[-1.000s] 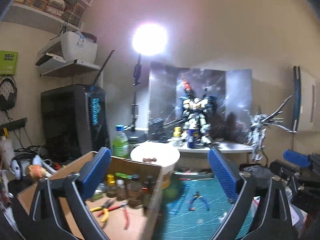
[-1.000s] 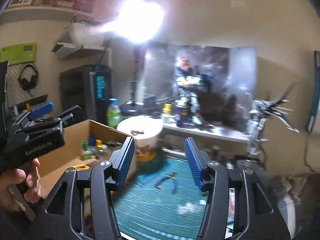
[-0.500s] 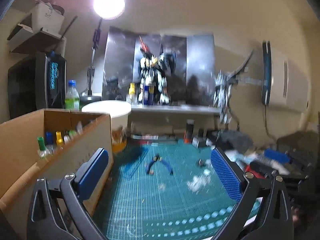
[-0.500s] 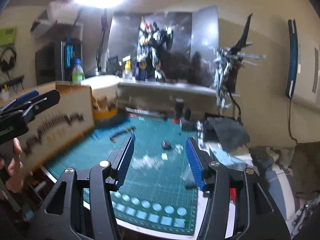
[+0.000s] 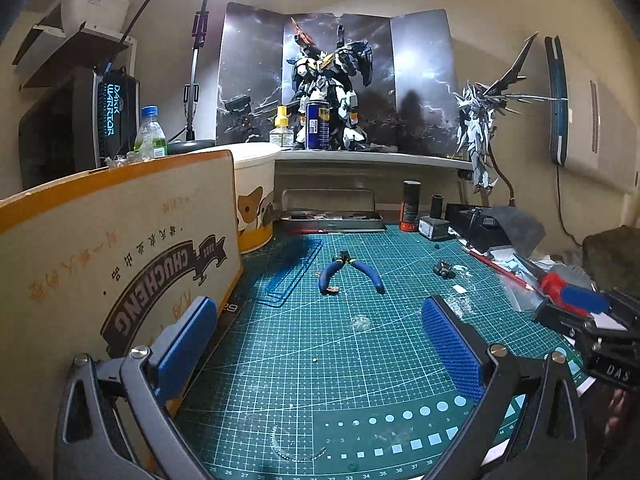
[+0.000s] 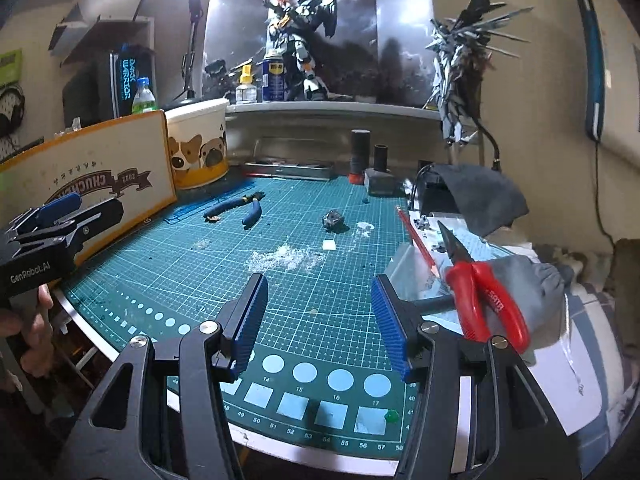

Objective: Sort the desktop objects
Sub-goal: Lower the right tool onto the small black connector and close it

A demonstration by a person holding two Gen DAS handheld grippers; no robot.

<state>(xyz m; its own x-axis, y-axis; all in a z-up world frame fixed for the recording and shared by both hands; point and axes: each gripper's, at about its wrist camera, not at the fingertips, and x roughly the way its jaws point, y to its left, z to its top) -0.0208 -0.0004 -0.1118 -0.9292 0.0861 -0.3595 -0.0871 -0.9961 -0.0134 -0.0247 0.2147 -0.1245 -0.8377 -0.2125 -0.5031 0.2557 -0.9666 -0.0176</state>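
Observation:
Blue-handled nippers lie on the green cutting mat, also seen in the right wrist view. Red-handled pliers lie on grey cloth at the mat's right edge. A small dark part lies mid-mat, and a red pencil lies right of it. My left gripper is open and empty, low over the mat beside the cardboard box. My right gripper is open and empty over the mat's near edge.
A white dog-print tub stands behind the box. A metal tin, dark bottles and a black case line the back. A shelf carries a robot model and a spray can. White debris dots the mat.
Both grippers have dropped from above the box to low over the mat. The box interior is out of sight. Both stay open.

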